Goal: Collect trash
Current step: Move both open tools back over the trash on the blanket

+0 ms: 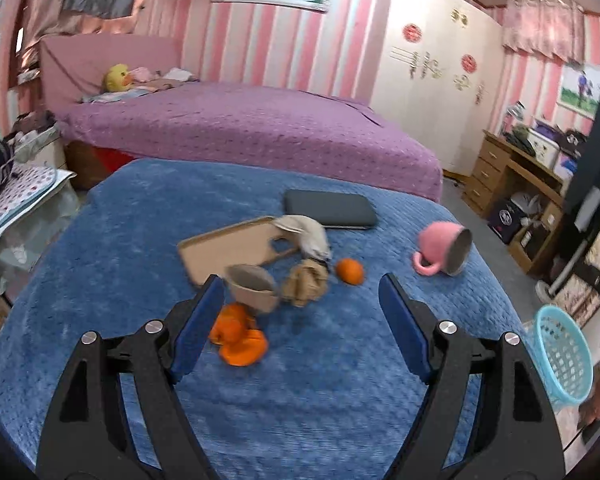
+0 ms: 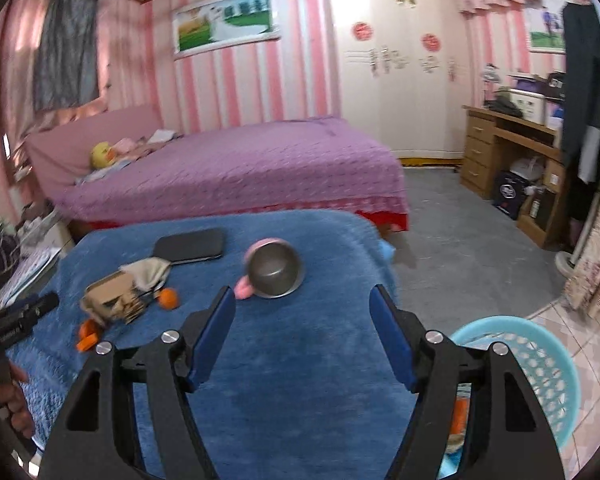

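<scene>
Nearest the lens, the left tool (image 1: pixel 302 294) hangs spread and empty over the blue worktop (image 1: pixel 100 280). Ahead, left to right: orange peel (image 1: pixel 240 336), paper cup (image 1: pixel 254 286), crumpled brown paper (image 1: pixel 305 282), whole orange (image 1: pixel 350 271), tipped pink mug (image 1: pixel 444 250). The right tool (image 2: pixel 302 306), likewise spread and empty, alone shows something orange inside the turquoise basket (image 2: pixel 540 364). No writing is legible.
</scene>
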The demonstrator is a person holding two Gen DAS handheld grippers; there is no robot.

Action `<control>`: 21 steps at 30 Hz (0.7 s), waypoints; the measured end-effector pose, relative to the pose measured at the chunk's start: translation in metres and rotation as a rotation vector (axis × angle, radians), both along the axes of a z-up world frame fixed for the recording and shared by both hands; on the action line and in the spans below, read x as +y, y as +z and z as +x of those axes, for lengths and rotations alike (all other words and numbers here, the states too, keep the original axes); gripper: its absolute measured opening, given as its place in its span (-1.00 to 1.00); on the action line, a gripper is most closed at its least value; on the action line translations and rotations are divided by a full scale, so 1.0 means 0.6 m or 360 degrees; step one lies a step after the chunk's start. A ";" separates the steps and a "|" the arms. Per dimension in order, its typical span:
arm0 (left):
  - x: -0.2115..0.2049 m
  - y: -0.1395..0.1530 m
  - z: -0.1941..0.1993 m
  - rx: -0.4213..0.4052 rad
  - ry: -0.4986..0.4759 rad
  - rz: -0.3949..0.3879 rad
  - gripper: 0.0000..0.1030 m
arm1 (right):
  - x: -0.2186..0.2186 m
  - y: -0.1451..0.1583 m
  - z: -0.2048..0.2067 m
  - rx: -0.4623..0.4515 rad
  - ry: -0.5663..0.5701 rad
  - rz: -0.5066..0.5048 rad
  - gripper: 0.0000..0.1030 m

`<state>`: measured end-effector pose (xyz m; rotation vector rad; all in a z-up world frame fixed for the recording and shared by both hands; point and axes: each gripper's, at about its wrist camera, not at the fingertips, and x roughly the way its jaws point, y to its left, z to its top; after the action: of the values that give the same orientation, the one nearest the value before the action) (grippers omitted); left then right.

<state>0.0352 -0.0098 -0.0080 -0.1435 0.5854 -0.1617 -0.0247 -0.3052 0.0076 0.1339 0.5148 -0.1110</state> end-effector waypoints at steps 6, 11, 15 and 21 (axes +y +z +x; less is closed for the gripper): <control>0.035 -0.002 -0.005 0.0001 0.0049 -0.0007 0.51 | 0.066 -0.013 0.016 0.0033 0.0095 -0.0004 0.34; 0.060 -0.010 -0.008 0.0010 0.0081 0.0046 0.51 | 0.099 -0.017 0.027 0.0043 0.0151 -0.0007 0.35; 0.095 -0.015 -0.006 0.0016 0.0149 0.0086 0.51 | 0.112 -0.020 0.035 0.0055 0.0170 -0.0006 0.36; 0.152 -0.034 0.005 0.0077 0.0258 0.0076 0.51 | 0.120 -0.022 0.042 0.0065 0.0179 0.0012 0.37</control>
<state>0.0383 0.0814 -0.0285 -0.1479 0.6225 0.0132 0.0004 -0.2332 -0.0058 0.1099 0.5628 -0.0019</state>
